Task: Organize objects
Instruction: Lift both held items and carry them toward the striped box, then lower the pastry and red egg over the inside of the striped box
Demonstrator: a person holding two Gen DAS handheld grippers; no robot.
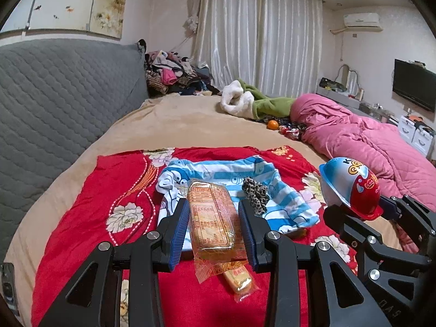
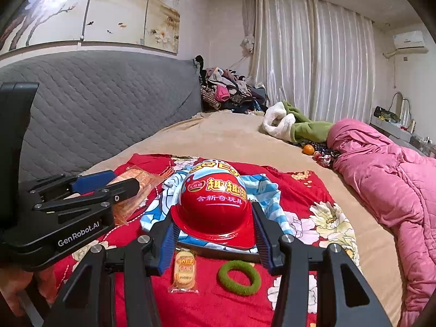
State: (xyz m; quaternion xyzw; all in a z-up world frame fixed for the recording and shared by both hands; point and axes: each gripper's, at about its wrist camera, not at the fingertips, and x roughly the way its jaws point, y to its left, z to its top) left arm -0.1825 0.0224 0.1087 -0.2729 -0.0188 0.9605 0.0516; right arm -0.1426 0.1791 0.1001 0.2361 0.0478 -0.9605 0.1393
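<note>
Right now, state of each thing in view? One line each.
Left gripper: shut on cake pack, held above the cloth.
Right gripper: shut on toy egg, held above the cloth.
Cake pack: sealed, gripped.
Toy egg: closed, gripped by its rim.
Small biscuit pack: sealed, lying flat on red cloth.
Green hair tie: lying flat on the cloth.
Striped garment: crumpled, unfolded.
Leopard scrunchie: resting on the garment.

This is a lived-in home bedroom. A wide bed [image 1: 190, 120] with a grey quilted headboard [image 1: 62, 95] fills the room, a pink duvet [image 1: 362, 136] bunched along its right edge. Clothes [image 1: 174, 73] pile up at its far corner before long white curtains [image 1: 261, 41]. An air conditioner [image 1: 361, 20] and a television [image 1: 414, 88] hang on the right wall.
</note>
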